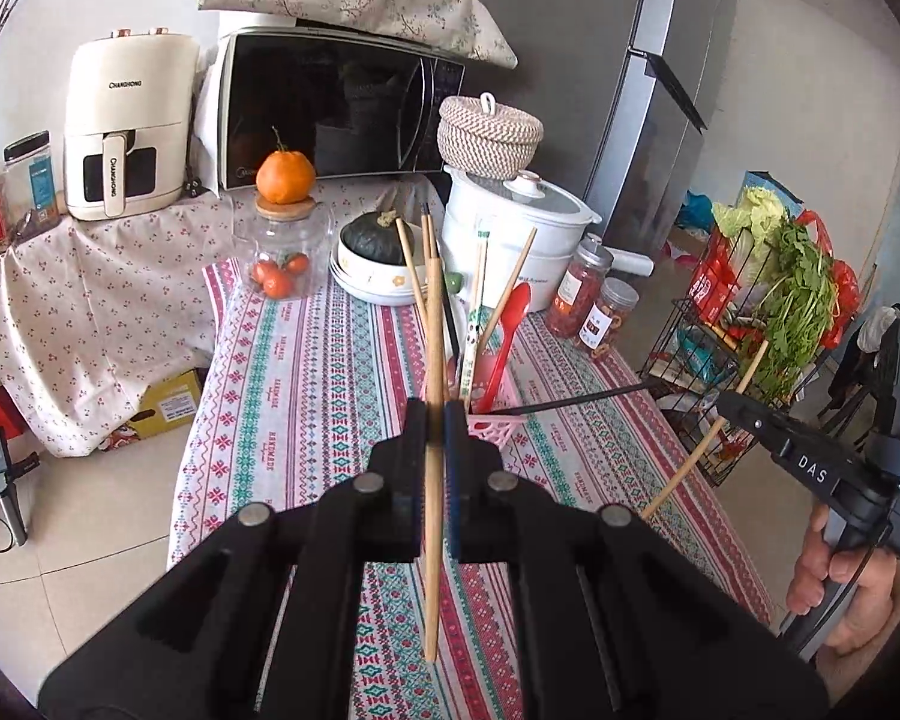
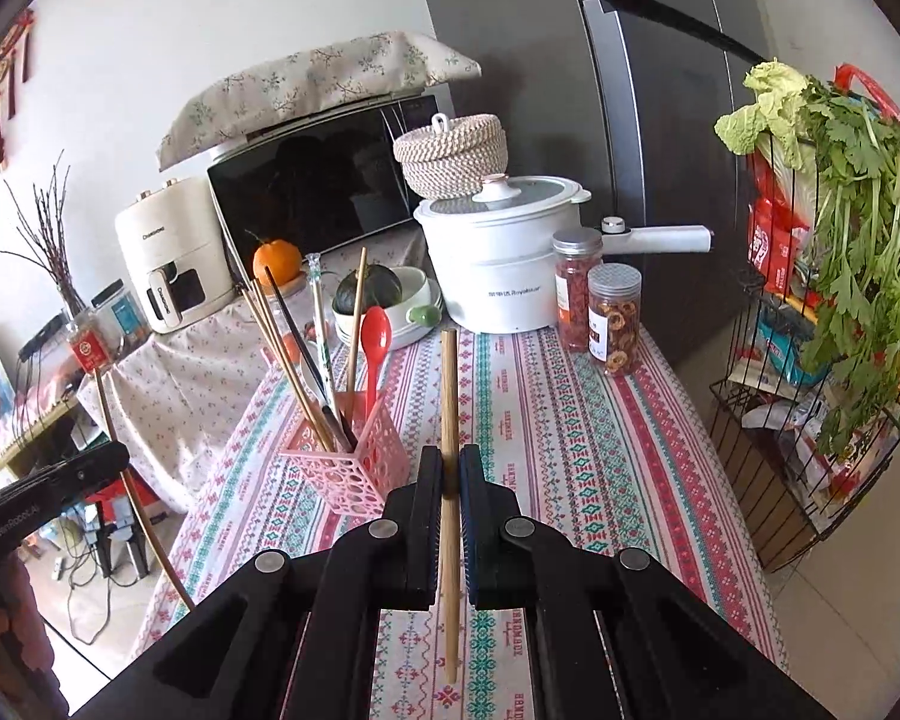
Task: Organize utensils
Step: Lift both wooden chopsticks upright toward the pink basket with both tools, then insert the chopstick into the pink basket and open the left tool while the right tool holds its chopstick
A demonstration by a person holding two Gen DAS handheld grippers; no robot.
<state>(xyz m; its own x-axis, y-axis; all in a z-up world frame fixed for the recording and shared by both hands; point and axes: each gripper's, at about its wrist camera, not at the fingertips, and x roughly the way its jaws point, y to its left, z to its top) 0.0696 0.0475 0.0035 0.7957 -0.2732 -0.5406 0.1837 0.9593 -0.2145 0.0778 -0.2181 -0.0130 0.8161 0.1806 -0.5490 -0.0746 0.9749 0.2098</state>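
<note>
My left gripper (image 1: 437, 414) is shut on a wooden chopstick (image 1: 432, 570), which stands nearly upright above the patterned tablecloth (image 1: 306, 372). Just behind its fingers sits the pink perforated holder (image 1: 501, 429), filled with several chopsticks and a red spoon (image 1: 513, 312). In the right wrist view, my right gripper (image 2: 448, 468) is shut on a second wooden chopstick (image 2: 449, 384), to the right of the holder (image 2: 348, 474) and above the table. Each gripper also shows at the edge of the other view: the right gripper (image 1: 732, 405) and the left gripper (image 2: 117, 456), both pinching their sticks.
Behind the holder stand a white electric pot (image 2: 498, 264), two jars of dried food (image 2: 615, 318), a bowl with a green squash (image 1: 375, 240) and a glass jar topped by an orange (image 1: 285, 177). A wire rack of greens (image 2: 840, 300) stands beyond the table's right edge.
</note>
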